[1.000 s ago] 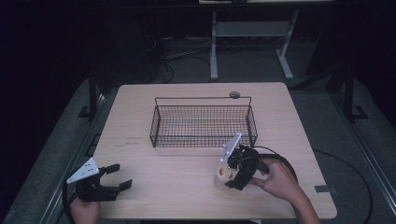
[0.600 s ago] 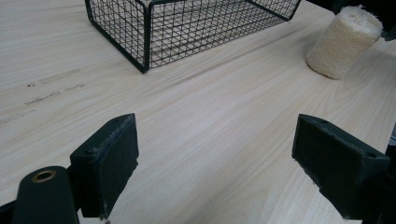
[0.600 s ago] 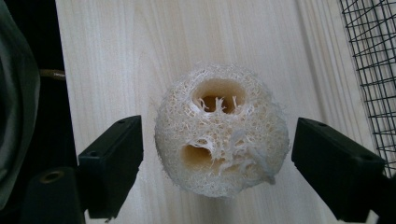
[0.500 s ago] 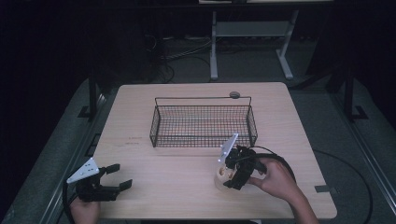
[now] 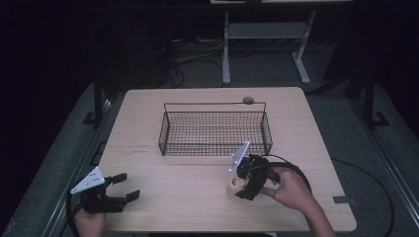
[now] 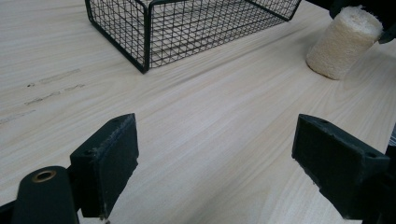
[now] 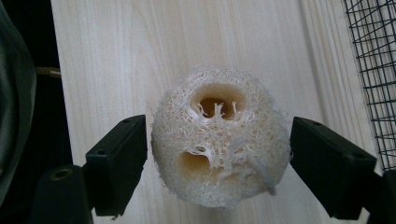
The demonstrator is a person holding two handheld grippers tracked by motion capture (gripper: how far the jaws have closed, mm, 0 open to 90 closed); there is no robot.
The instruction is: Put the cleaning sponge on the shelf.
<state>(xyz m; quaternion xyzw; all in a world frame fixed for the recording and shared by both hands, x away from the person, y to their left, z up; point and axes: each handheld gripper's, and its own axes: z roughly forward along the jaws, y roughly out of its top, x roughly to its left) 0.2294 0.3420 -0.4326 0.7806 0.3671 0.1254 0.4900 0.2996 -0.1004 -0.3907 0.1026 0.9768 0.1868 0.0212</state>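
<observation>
The loofah piece [image 7: 218, 137], standing near the table's [image 5: 163, 202] front edge, is bracketed but seemingly not yet squeezed by the spread right gripper [image 7: 218, 163], and, judged light, springy and fibrous, is best pinched across its rounded sides, while the left gripper [image 6: 219, 158] is held open and empty.

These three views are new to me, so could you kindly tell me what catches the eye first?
A pale loofah sponge stands on end near the table's front right, between the open jaws of the right tool; whether they touch it is unclear. Behind it sits an empty black wire basket at mid-table. The left tool rests open at the front left corner.
</observation>
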